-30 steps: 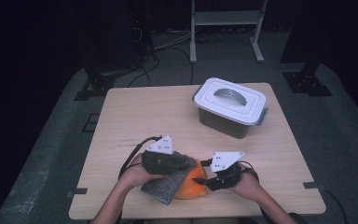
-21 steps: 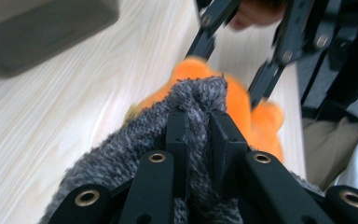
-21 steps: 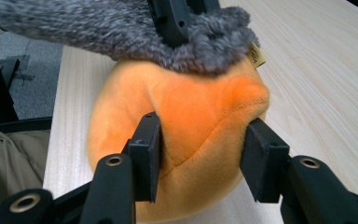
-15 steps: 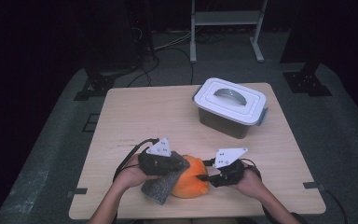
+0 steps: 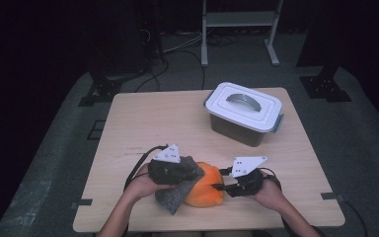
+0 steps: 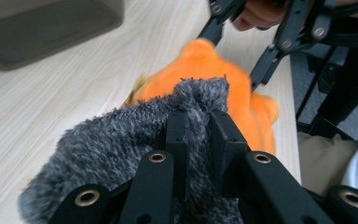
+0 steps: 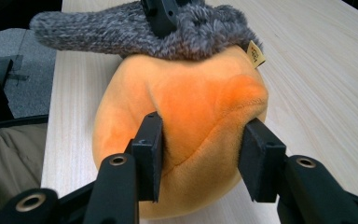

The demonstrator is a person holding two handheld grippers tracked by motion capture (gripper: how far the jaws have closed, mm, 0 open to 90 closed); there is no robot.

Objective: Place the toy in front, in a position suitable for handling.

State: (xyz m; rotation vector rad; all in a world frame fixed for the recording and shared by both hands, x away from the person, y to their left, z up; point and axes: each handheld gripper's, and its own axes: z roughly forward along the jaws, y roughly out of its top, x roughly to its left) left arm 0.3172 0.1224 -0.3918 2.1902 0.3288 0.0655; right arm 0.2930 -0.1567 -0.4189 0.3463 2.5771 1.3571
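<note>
Near the worktop's front edge, the left tool (image 5: 177,170) pinched the sock (image 5: 173,195) over the plush (image 5: 206,190), which the closing right tool (image 5: 229,186) squeezed from the right.

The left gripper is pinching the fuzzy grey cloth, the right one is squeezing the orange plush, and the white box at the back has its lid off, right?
Not quite: the white box has its lid on, as the high view shows. The rest is right: the left gripper pinches the fuzzy grey cloth, and the right gripper, whose jaws have just been closing, squeezes the orange plush.

Hidden and cut off

The grey sock (image 5: 176,190) covers the orange plush toy's (image 5: 205,190) left side; the lidded box's (image 5: 244,113) contents stay unseen.
</note>
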